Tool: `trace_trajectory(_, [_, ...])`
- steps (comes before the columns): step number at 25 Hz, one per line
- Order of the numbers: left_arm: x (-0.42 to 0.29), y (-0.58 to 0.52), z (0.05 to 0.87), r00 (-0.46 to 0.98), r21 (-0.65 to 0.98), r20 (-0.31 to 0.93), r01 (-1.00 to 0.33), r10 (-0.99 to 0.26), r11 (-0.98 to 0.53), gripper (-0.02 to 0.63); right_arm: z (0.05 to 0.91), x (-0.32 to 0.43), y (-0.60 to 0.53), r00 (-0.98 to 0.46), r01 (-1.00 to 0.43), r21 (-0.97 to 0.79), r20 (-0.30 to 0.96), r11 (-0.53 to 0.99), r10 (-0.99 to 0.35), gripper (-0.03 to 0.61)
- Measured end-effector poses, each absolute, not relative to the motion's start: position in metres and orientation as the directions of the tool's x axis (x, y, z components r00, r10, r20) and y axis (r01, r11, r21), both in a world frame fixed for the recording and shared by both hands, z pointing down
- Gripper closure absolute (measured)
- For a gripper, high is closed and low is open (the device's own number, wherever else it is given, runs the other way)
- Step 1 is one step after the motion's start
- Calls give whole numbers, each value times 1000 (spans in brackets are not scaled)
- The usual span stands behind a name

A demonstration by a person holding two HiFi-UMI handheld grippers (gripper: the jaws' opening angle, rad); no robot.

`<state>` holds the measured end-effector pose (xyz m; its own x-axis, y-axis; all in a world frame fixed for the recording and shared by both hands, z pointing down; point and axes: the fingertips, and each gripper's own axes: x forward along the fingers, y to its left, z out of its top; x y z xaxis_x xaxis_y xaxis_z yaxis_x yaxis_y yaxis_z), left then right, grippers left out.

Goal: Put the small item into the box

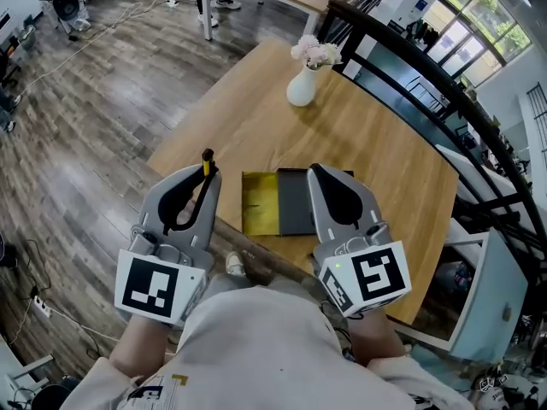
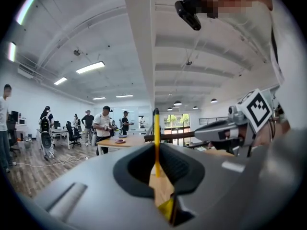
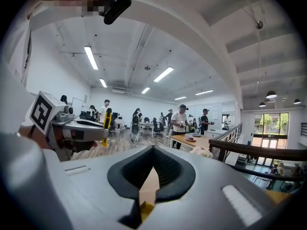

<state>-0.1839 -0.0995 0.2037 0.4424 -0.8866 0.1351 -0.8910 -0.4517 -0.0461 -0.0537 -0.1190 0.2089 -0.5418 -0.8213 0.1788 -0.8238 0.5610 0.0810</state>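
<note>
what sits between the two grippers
The open box on the table, between the left gripper, shut on a pen, and the right gripper. The head view shows it.

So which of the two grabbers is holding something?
The left gripper: a thin yellow stick with a black tip stands pinched between its jaws. The right gripper has its jaws together with nothing in them.

I see the small item (image 1: 207,162), a thin yellow stick with a black tip, standing upright, pinched between the jaws of the left gripper (image 1: 202,182) over the table's (image 1: 376,143) near edge, while the box (image 1: 260,205), flat and open with a yellow half and a dark grey half, lies on that table's near part.
</note>
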Motion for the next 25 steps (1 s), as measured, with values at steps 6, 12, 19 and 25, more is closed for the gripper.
trace_trajectory(6, [-193, -114, 202, 448, -57, 102, -889, -888, -455, 591, 215, -59, -127, -528, -829, 85, 200, 552, -825, 580])
trace_trajectory(12, [-187, -116, 203, 434, -60, 111, -895, -894, -442, 591, 217, -47, -134, -532, -828, 82, 203, 555, -822, 580])
trace_trajectory(19, [-168, -116, 203, 407, -73, 119, -906, -905, -417, 591, 217, -28, -140, -557, -813, 71, 192, 578, -808, 580])
trace_trajectory(25, [-159, -117, 210, 396, -69, 138, -910, -908, -408, 591, 224, -21, -143, -570, -804, 61, 206, 592, -796, 580])
